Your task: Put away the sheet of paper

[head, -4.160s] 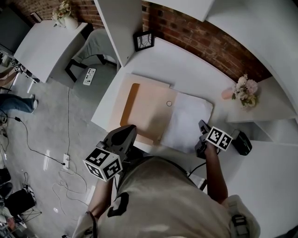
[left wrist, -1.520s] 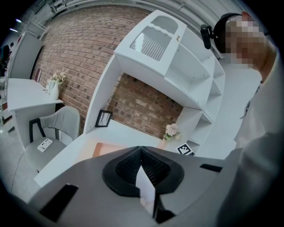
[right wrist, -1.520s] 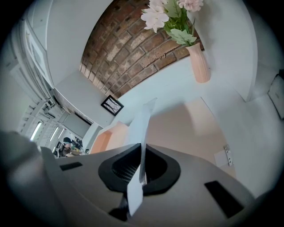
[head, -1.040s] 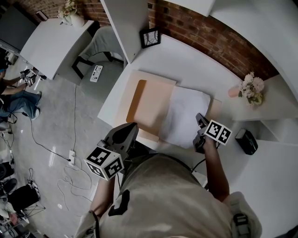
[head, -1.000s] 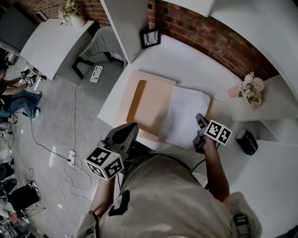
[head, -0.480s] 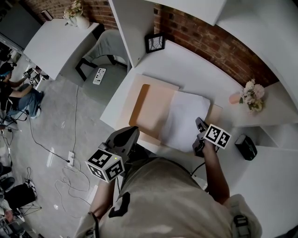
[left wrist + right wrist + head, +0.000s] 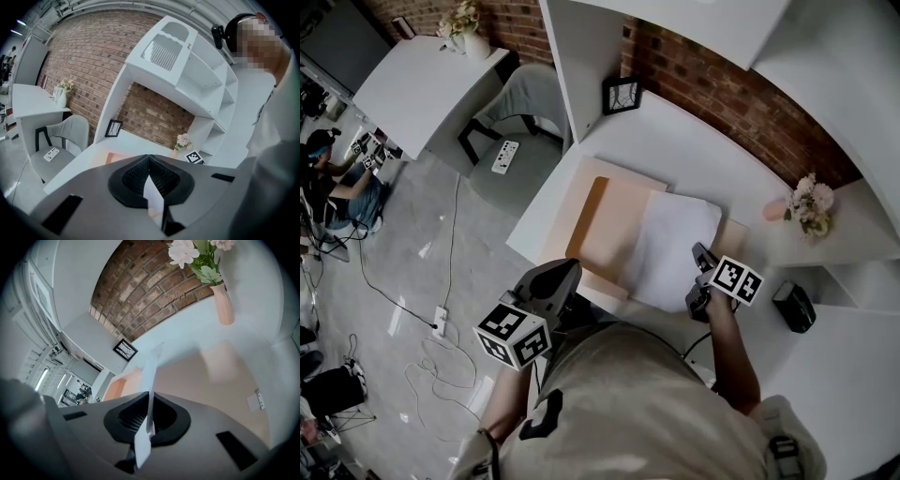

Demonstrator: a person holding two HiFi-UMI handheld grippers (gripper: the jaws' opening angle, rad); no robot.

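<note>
An open peach folder (image 7: 605,220) lies on the white desk (image 7: 694,150). A white sheet of paper (image 7: 670,248) rests over its right half. At the sheet's near right corner my right gripper (image 7: 697,253) is shut on it. In the right gripper view the sheet (image 7: 152,364) rises edge-on from between the shut jaws (image 7: 150,397). My left gripper (image 7: 569,268) sits at the folder's near edge. Its jaws (image 7: 149,159) are shut on a thin pale strip (image 7: 153,194), which looks like the folder's edge.
A pink vase of flowers (image 7: 806,199) stands at the desk's right end, and a black box (image 7: 792,306) sits near it. A framed picture (image 7: 621,94) leans at the back beside a white shelf upright (image 7: 581,56). A grey chair (image 7: 520,98) stands left of the desk.
The sheet has slid left onto the folder, and the folder's right flap now shows beyond it. Both grippers keep their grips, and the head view has shifted slightly.
</note>
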